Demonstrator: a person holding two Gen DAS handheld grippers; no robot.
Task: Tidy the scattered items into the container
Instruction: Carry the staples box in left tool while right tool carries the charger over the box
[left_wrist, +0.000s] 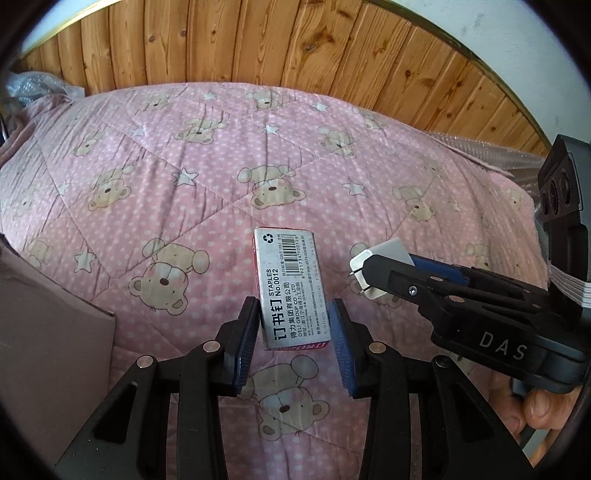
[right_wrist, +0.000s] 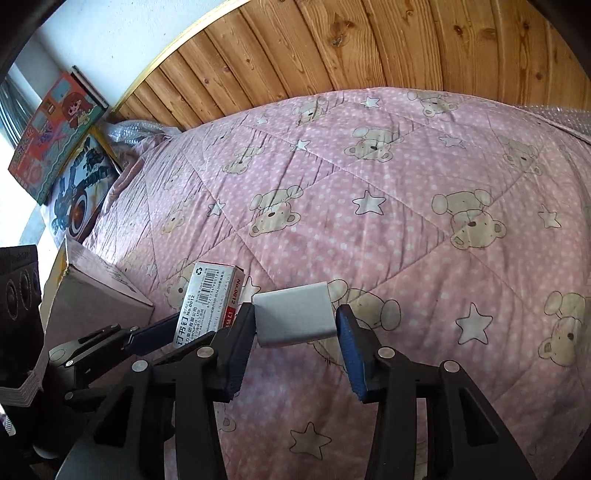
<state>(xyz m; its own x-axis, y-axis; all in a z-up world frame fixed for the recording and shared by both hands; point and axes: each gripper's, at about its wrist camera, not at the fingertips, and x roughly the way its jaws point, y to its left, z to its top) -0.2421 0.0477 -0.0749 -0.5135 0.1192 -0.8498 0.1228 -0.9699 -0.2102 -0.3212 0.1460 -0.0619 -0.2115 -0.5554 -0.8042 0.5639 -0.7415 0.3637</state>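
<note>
The left gripper is clamped on a box of staples, its blue pads pressed against the two long sides near the lower end, so most of the box sticks out ahead of the fingers above the pink bear-print quilt of the bed. The right gripper is clamped on a white plug adapter, squeezed across its flat sides; in the left wrist view its two metal prongs point away from the fingers. Both things seem lifted clear of the quilt, side by side and close to each other. The staple box is probably dense for its bulk, stiff cardboard with smooth printed faces, so a grip nearer its middle would resist tipping better than this end hold. The adapter is likely light, hard and slick plastic; holding it across the broad faces, clear of the prongs, looks sound. A cardboard box with an open flap sits at the left edge of the bed, just beyond the left gripper, and is presumably the container; both things have yet to go into it.
</note>
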